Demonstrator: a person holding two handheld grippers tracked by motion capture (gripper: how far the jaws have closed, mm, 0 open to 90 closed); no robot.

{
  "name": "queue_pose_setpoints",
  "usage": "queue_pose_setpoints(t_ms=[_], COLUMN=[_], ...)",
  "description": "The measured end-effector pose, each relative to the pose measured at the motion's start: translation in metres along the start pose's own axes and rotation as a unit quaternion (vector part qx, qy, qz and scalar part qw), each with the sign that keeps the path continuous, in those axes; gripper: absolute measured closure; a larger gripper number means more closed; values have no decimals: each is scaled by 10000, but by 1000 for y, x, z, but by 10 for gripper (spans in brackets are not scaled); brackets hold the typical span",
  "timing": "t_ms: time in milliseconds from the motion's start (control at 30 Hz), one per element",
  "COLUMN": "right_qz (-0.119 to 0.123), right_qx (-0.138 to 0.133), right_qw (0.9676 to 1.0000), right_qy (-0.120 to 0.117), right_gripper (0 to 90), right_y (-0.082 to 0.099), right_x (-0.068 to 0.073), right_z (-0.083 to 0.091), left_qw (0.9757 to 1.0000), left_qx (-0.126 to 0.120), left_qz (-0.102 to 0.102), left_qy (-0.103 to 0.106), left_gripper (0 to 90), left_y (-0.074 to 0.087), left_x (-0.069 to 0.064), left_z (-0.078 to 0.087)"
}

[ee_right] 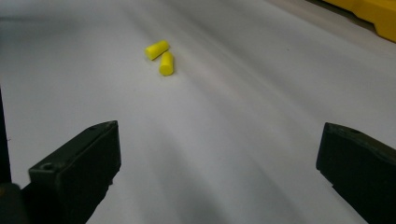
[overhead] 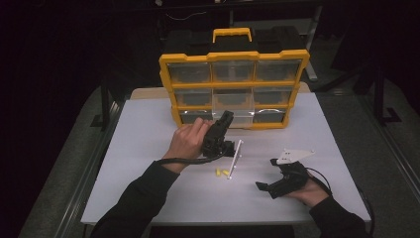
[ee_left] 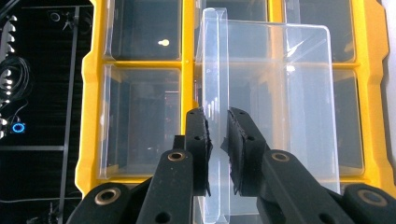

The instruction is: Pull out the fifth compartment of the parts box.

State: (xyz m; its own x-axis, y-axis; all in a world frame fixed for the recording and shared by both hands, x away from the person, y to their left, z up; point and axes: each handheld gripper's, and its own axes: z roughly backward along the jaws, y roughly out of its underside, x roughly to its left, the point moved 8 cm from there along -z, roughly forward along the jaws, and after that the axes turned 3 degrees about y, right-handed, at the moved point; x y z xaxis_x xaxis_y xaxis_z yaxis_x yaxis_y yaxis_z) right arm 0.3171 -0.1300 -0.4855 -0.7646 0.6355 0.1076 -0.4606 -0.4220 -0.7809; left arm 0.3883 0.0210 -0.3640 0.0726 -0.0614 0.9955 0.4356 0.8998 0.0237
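Your left gripper (ee_left: 218,154) is clamped on the clear drawer's (ee_left: 280,93) front wall — drawer pulled partway out of the yellow organizer (overhead: 233,57). Your right gripper (ee_right: 219,177) gapes wide, empty, plugs (ee_right: 161,55) well ahead.

left hand-held gripper (ee_left: 218,140) clamped – right (ee_right: 219,163) agape

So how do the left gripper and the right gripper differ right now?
The left gripper is shut on the front wall of a clear drawer pulled out of the yellow organizer; the right gripper is open and holds nothing. The left points up at the organizer; the right lies low over the white table, facing two yellow plugs. Both have black jaws.
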Motion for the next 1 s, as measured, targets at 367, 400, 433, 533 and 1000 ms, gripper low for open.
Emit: queue_pose_setpoints(t_ms=[367, 400, 433, 533, 1000], right_qz=[-2, -1, -2, -1, -13], right_qx=[10, 5, 5, 4, 14], right_qw=[10000, 10000, 10000, 10000, 10000], right_qy=[-2, 0, -1, -1, 2], right_gripper=[0, 0, 0, 0, 0], right_y=[0, 0, 0, 0, 0], right_x=[0, 0, 0, 0, 0], right_z=[0, 0, 0, 0, 0], left_qw=[9999, 9999, 9999, 9999, 9995], left_qx=[17, 21, 16, 5, -11], left_qz=[100, 107, 109, 159, 302], left_qy=[9, 10, 5, -1, 58], left_gripper=[777, 774, 757, 688, 465], left_y=[1, 1, 1, 2, 19], left_x=[0, 0, 0, 0, -3], left_z=[0, 0, 0, 1, 17])
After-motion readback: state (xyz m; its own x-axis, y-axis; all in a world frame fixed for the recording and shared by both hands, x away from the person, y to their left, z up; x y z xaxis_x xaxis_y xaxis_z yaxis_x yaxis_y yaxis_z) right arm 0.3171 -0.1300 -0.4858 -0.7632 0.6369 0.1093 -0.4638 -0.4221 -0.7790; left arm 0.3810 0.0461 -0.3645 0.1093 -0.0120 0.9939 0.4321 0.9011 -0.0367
